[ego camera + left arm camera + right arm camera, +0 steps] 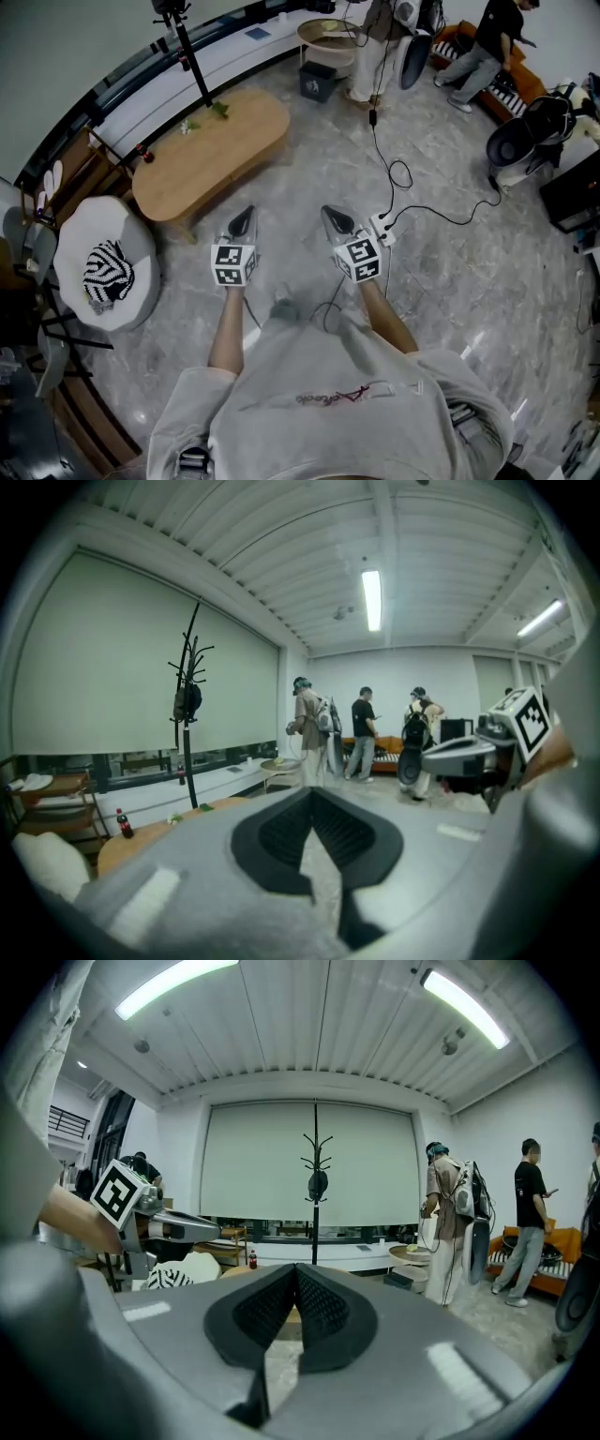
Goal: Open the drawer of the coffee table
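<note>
Grey floor [291,187] lay between the empty, closed jaws of the left gripper [247,212] and right gripper [328,212] and the wooden coffee table [211,155] ahead; its unseen drawer, probably rigid, would suit a front-edge pull.

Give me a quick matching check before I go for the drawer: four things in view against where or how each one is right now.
Things:
1 coffee table
2 striped cushion
3 power strip
4 left gripper

Places or states:
A shut, nothing between the jaws
B lying on the white chair
C on the floor beside the right gripper
D wooden and oval, ahead of both grippers, not touched

Pairs: 1-D, 2-B, 3-C, 4-A
</note>
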Demonstrator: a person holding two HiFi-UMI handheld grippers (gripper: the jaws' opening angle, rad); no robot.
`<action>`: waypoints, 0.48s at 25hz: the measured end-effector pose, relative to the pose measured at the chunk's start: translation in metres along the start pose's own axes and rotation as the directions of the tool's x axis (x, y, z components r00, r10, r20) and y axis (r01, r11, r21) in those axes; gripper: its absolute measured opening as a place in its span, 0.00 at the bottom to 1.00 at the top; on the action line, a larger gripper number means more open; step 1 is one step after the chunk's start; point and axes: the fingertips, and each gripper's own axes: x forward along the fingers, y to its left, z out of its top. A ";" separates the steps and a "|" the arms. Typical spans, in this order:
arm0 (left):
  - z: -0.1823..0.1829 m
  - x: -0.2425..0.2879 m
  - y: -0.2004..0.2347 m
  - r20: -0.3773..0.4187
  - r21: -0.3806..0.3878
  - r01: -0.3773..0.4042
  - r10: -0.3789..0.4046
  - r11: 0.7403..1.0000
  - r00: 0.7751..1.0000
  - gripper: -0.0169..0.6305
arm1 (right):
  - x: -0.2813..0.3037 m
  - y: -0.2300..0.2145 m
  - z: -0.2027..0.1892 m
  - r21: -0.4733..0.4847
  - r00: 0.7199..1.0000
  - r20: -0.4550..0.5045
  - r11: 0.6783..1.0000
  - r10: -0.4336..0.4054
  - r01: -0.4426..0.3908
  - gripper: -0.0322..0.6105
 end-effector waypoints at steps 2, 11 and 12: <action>0.006 0.017 0.022 0.000 -0.005 0.009 -0.009 1.000 1.000 0.03 | 0.024 -0.007 0.007 -0.002 1.000 -0.008 1.000 -0.011 0.011 0.06; 0.025 0.077 0.110 0.012 -0.007 0.053 -0.053 0.999 0.999 0.02 | 0.117 -0.025 0.034 -0.011 0.998 -0.023 0.998 -0.065 0.065 0.05; 0.026 0.083 0.117 0.013 -0.007 0.058 -0.058 0.998 0.998 0.03 | 0.125 -0.027 0.037 -0.012 0.997 -0.023 0.997 -0.072 0.072 0.05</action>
